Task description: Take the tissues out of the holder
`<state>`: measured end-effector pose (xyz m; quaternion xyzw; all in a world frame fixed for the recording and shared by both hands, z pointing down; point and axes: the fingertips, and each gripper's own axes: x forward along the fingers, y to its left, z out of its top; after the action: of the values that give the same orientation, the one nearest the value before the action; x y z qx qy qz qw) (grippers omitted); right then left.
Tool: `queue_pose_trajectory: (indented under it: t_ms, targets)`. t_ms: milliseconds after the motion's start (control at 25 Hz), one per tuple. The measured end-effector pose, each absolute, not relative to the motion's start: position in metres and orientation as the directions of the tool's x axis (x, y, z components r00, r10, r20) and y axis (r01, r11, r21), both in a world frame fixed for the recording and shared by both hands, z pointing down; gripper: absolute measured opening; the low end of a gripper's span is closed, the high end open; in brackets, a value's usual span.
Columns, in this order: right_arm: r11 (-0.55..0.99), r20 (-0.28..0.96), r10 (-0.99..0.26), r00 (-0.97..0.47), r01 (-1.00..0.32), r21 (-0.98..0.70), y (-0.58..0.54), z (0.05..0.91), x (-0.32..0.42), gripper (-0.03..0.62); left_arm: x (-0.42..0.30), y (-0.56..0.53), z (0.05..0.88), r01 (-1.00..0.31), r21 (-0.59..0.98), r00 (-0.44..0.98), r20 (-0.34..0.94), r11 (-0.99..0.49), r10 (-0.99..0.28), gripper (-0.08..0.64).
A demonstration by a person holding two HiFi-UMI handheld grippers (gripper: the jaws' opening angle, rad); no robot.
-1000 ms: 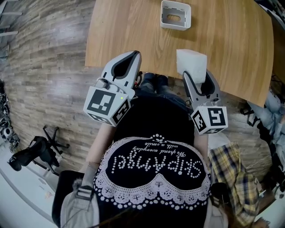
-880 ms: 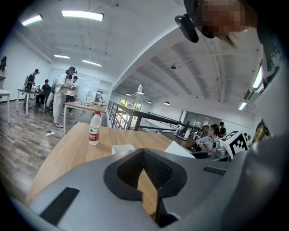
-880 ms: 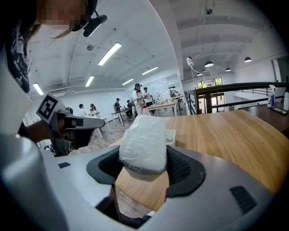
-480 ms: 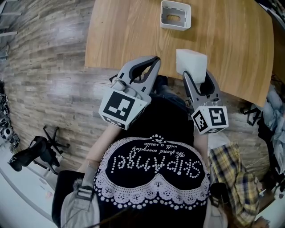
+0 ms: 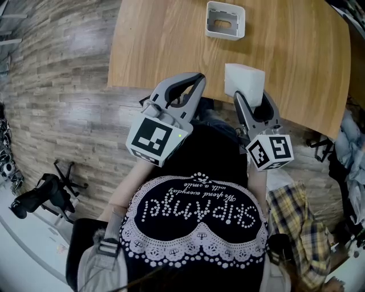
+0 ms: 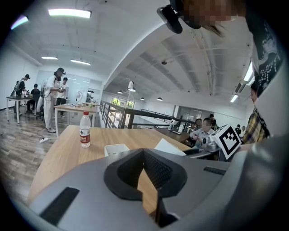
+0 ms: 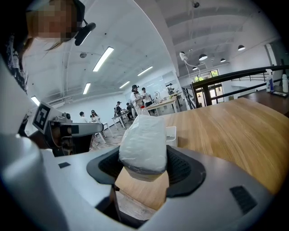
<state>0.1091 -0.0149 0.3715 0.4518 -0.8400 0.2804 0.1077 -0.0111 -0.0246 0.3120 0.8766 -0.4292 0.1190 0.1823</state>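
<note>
Your right tool [image 5: 251,97] clamps the tissues [image 5: 245,78] at the table's [image 5: 159,40] near edge, well clear of the holder [image 5: 225,33], so the extraction looks done. Next, set them on bare wood and release. Your left tool [image 5: 197,80] hovers beside, pinched shut and empty. The water bottle [image 6: 85,130] stands far off; nothing blocks you.

Black T-shirt [image 5: 199,165]: white lace-pattern print, white script lettering. Left gripper [image 5: 194,80], right gripper [image 5: 253,98]: grey moulded shells, black ribbed pads [image 6: 158,172], white cubes [image 5: 154,140] bearing black square markers.

Open workspace hall, wooden tables [image 6: 72,107], strip lights [image 6: 69,13], railing [image 6: 135,116], people at benches [image 6: 53,97]
</note>
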Motion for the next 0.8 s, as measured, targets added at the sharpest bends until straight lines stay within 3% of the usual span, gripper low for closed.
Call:
queue_pose_trajectory:
  t_ms: [800]
  targets:
    - [0.418,0.431,-0.685,-0.587,-0.802,-0.427,-0.0194,0.3785,0.1089,0.279,-0.0144,-0.0261,0.3159,-0.804,0.223,0.592,0.376,-0.551,-0.712,0.006]
